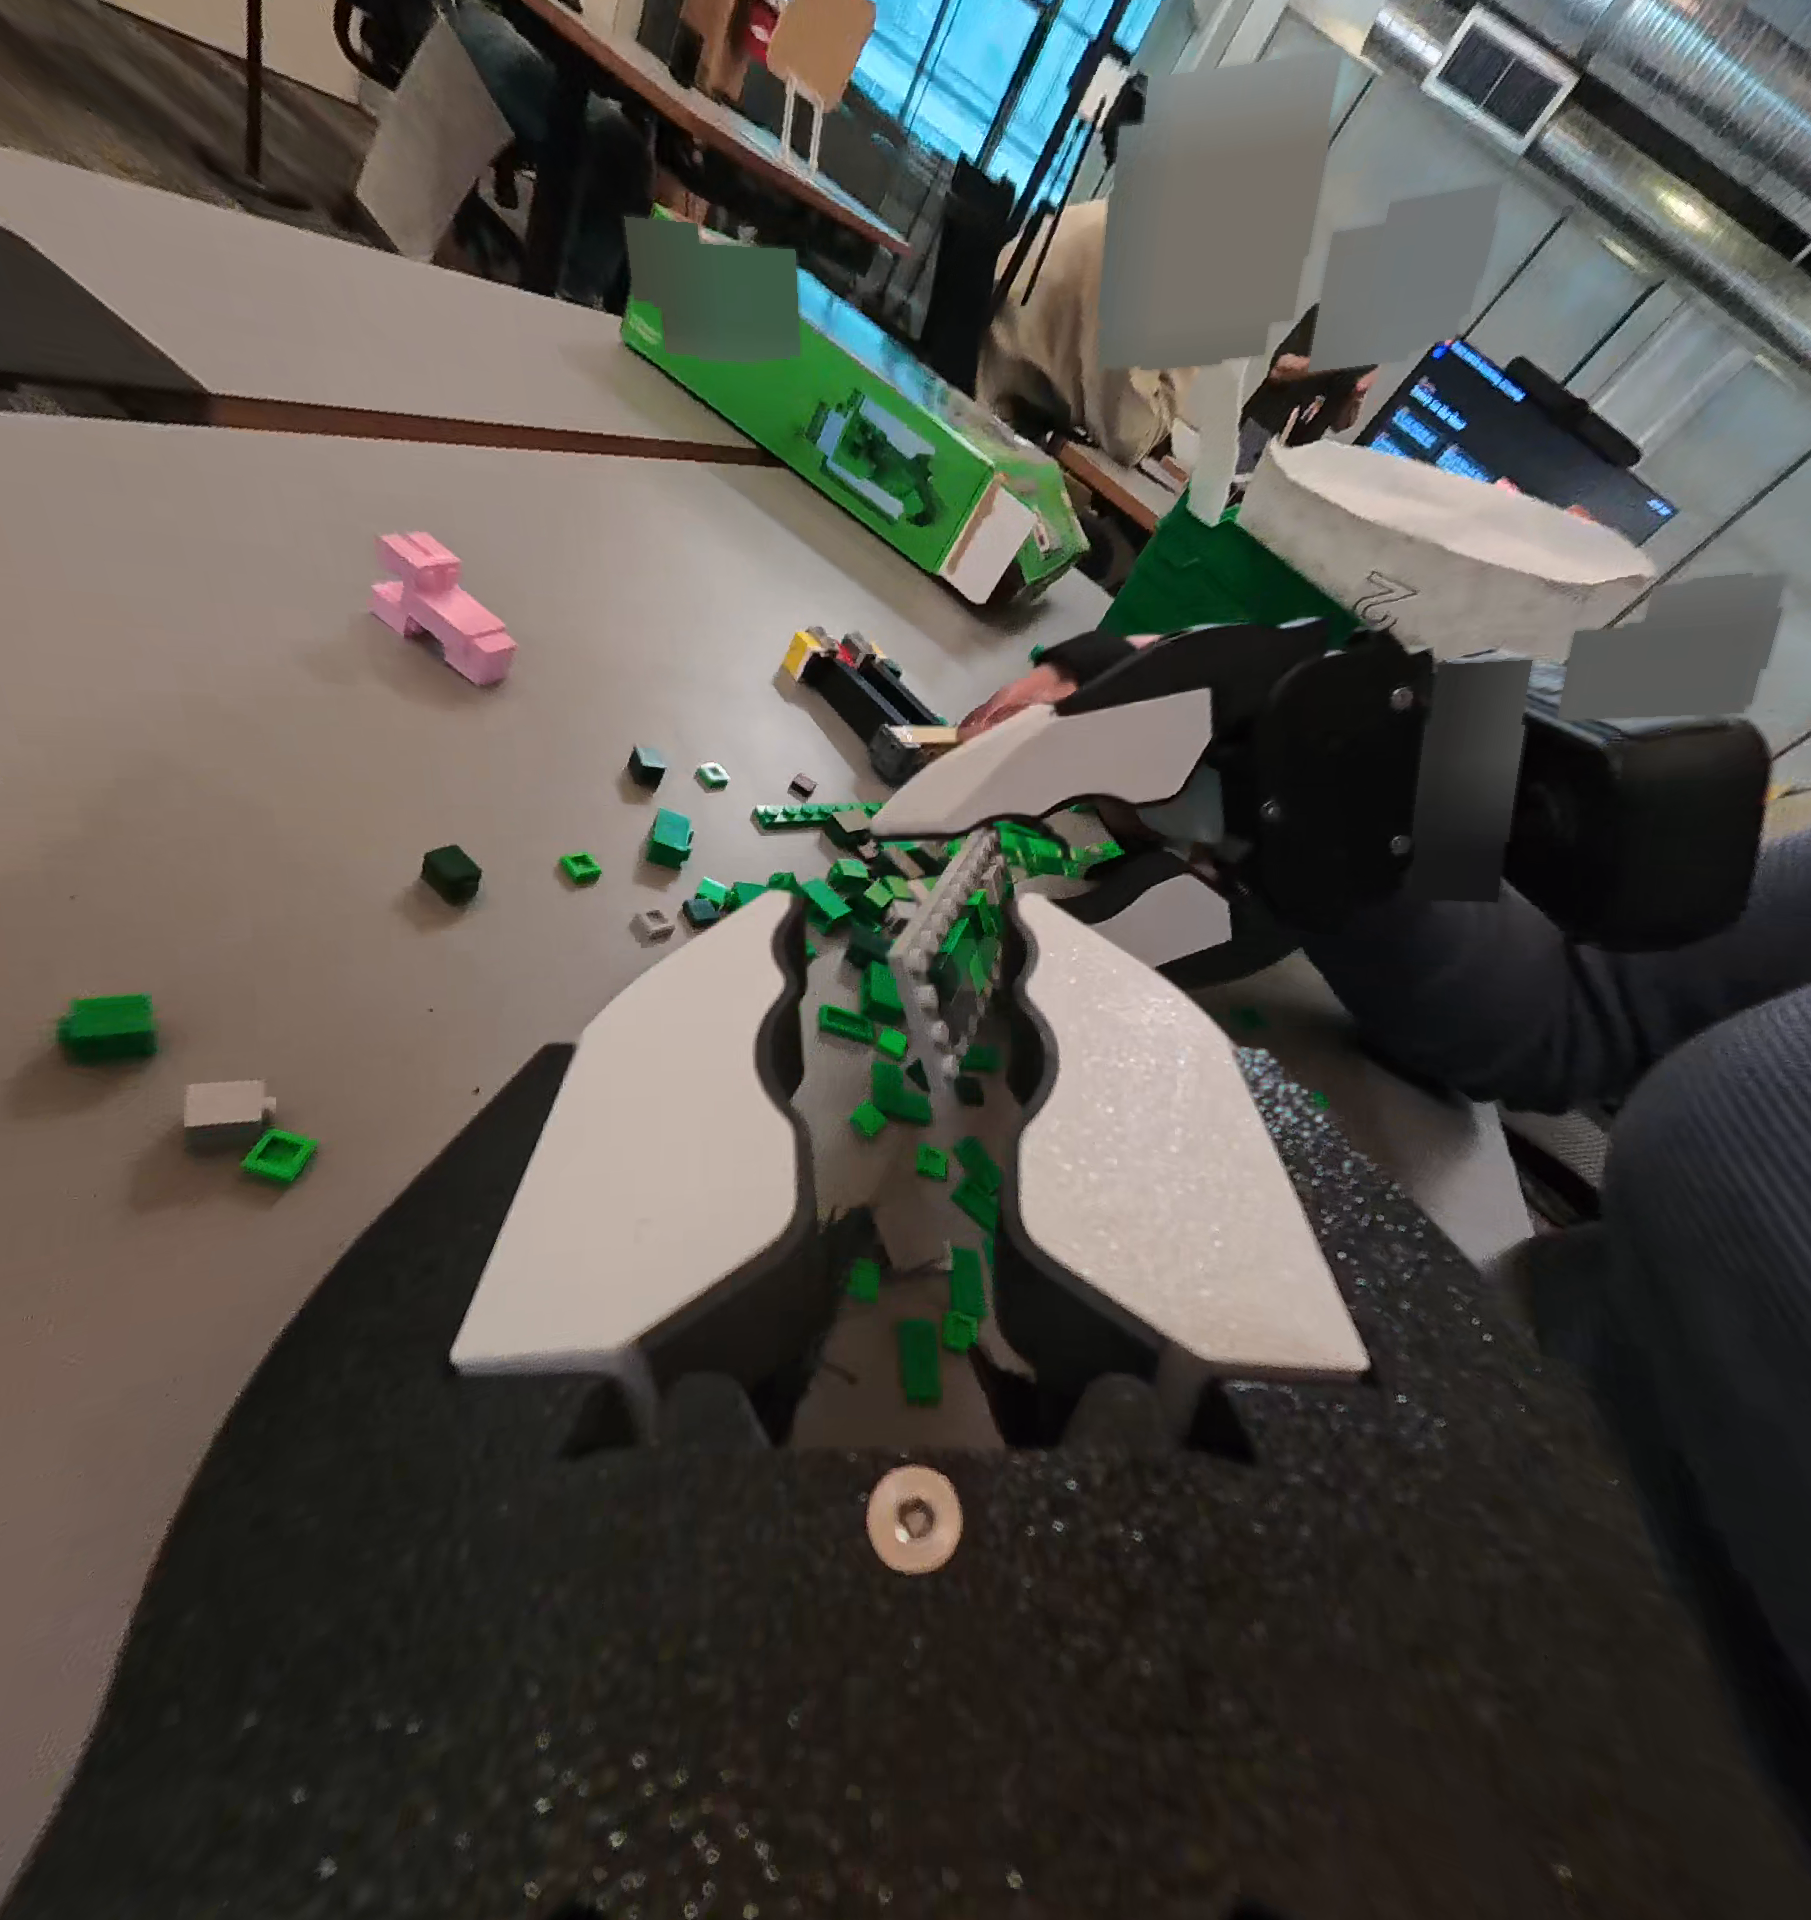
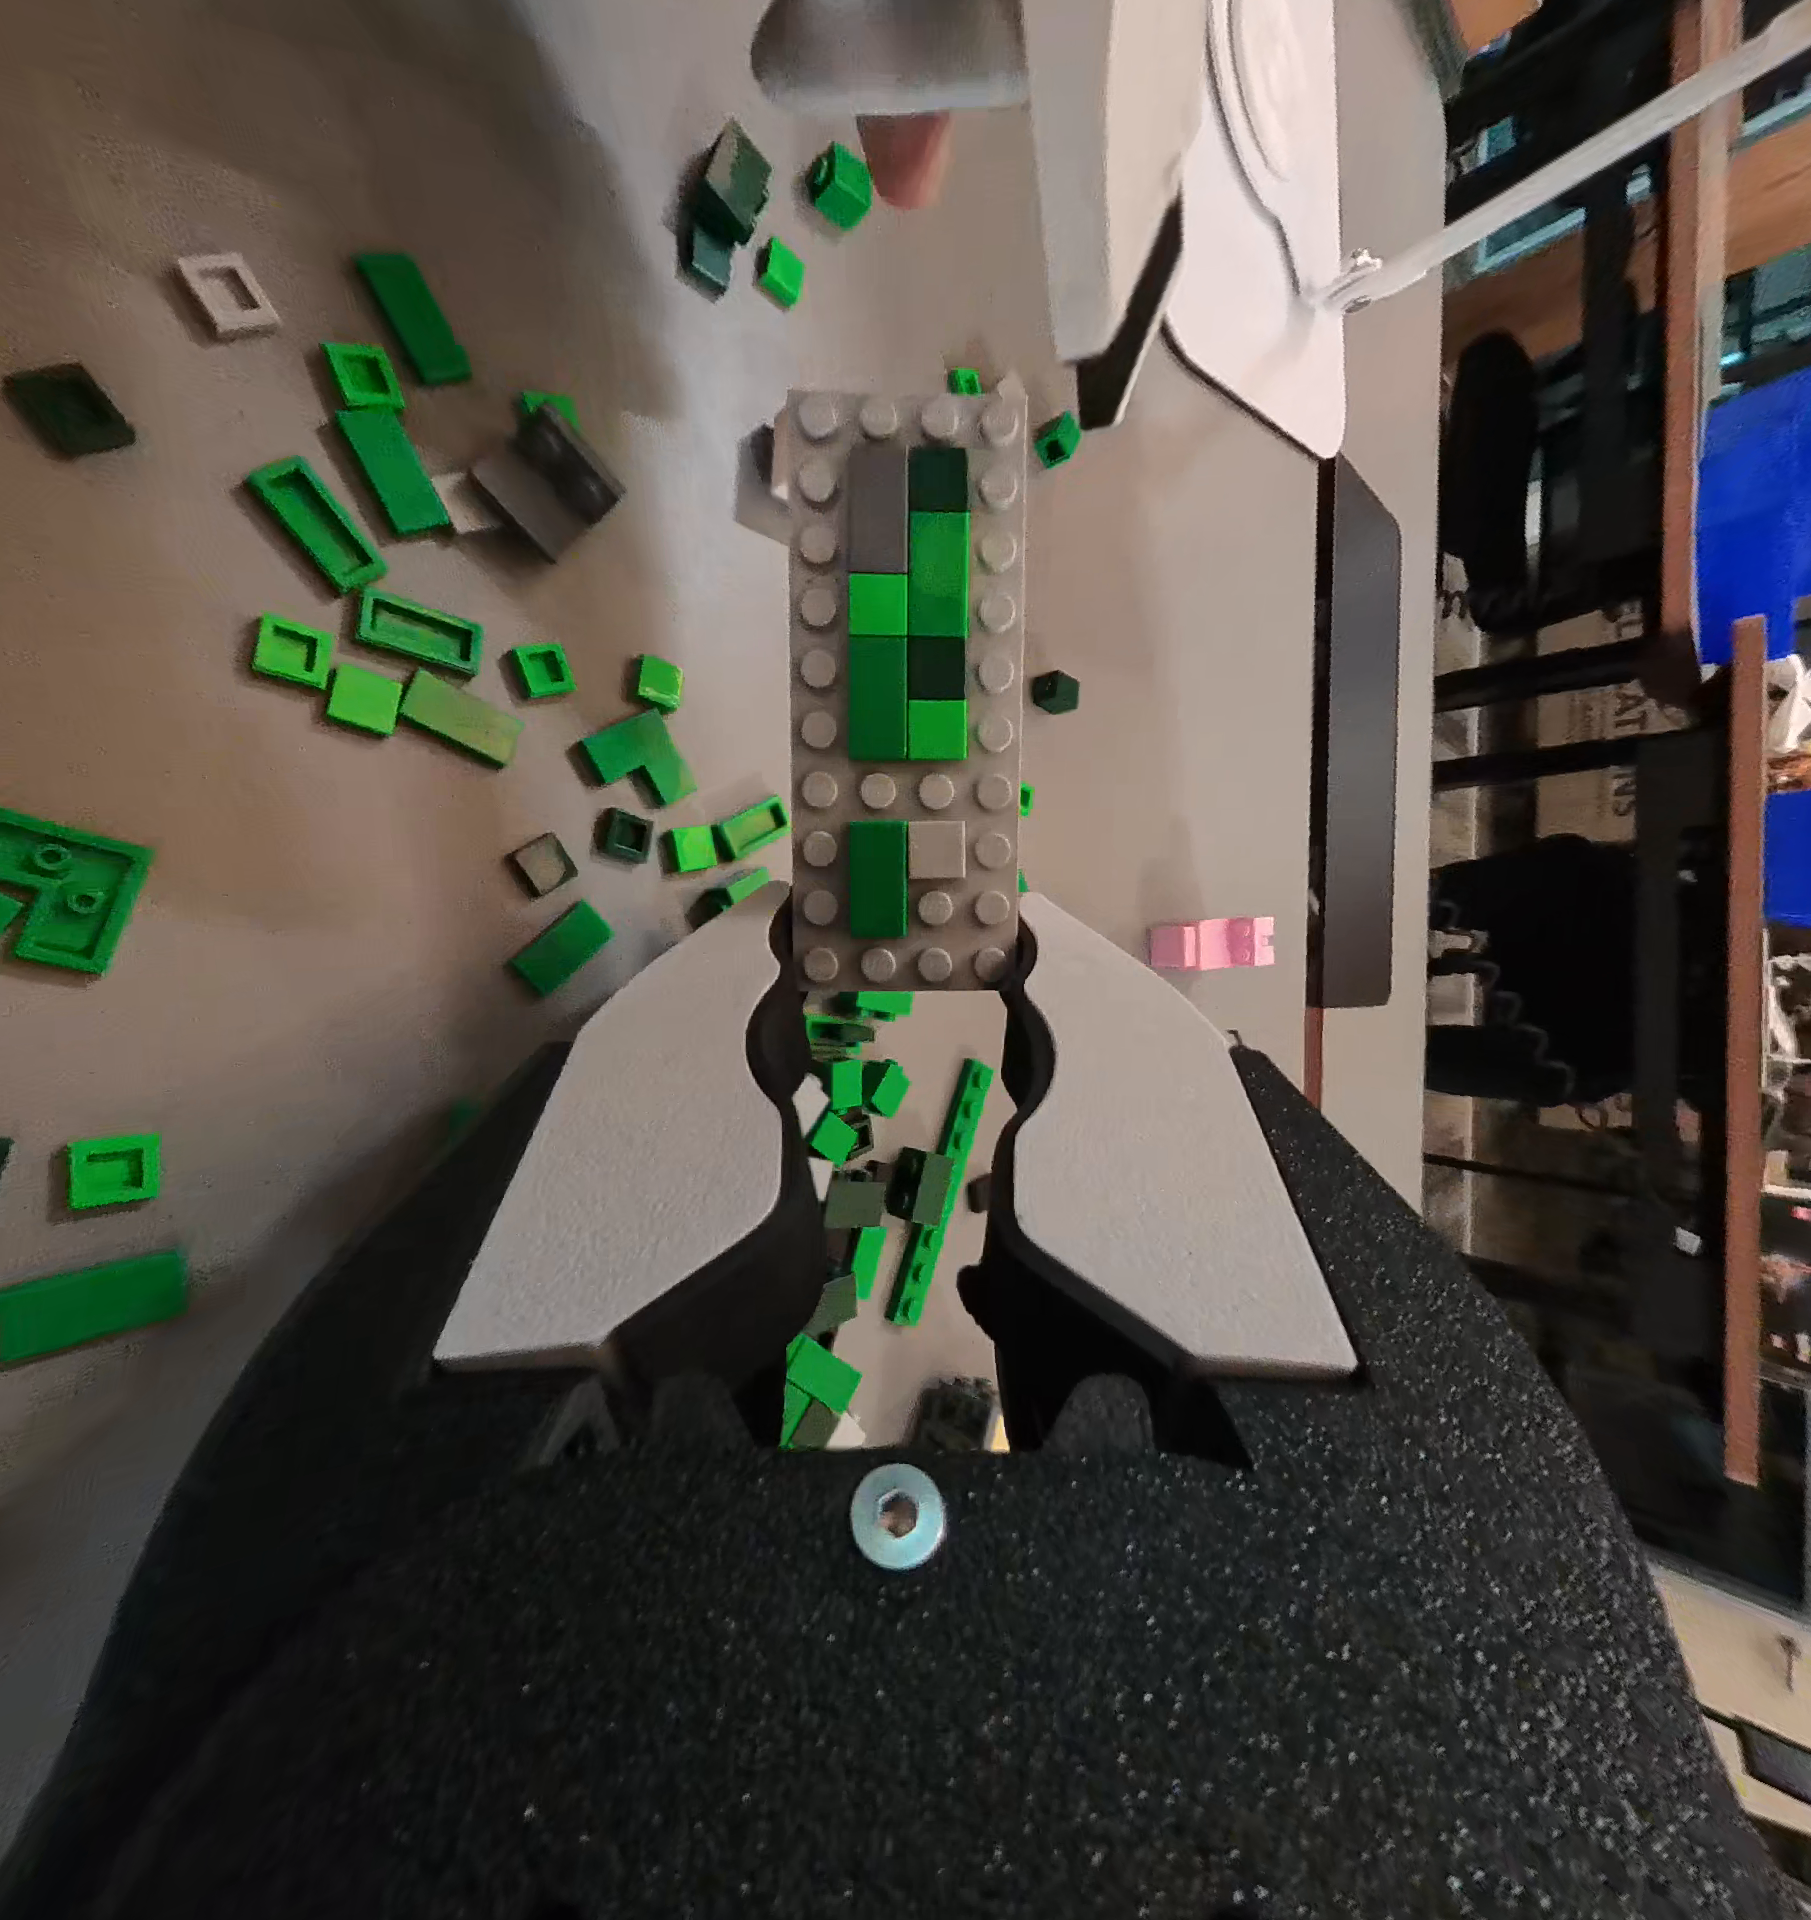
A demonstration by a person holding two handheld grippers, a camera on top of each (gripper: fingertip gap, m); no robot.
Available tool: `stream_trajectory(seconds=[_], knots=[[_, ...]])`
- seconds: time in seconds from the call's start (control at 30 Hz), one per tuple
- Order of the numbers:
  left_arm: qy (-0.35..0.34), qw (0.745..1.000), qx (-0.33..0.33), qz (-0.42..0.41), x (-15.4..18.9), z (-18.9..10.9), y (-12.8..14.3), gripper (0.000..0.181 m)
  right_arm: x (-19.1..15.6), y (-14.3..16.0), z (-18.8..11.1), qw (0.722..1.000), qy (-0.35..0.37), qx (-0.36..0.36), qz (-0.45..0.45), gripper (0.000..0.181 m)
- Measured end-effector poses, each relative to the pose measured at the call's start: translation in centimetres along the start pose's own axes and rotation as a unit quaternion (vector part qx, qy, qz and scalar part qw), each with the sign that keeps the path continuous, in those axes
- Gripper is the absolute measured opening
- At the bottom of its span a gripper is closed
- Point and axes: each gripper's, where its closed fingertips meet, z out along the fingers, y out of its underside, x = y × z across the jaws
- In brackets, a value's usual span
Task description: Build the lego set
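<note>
Partly fingertip-hidden grey plate (image 2: 906,686) corners.

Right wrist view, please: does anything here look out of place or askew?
Nothing looks damaged. The grey plate sits straight in the right tongs, tiles flush. Loose green pieces lie scattered on the table, many upside down.

The grey table (image 1: 257,810) bears scattered green pieces (image 2: 392,488), a pink figure (image 1: 442,608) and, at its far edge, a green box (image 1: 849,436).
</note>
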Motion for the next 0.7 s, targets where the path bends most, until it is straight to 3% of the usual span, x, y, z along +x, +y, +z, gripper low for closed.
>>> stream_trajectory(seconds=[0.1, 0.43, 0.7], knots=[[-0.017, 1.0, -0.006, 0.003, -0.4, 0.1, 0.3, 0.038, -0.1, 0.0, 0.1, 1.0, -0.001, -0.003, 0.002, 0.033], [-0.083, 0.992, 0.094, -0.011, -2.8, -1.9, -2.1, 0.041, -0.3, 0.4, 0.9, 0.999, -0.008, -0.022, 0.048, 0.034], [-0.135, 0.981, 0.128, 0.063, -3.0, -2.8, -3.1, 0.034, 0.6, 0.3, -0.5, 0.998, 0.001, -0.046, 0.044, 0.048]])
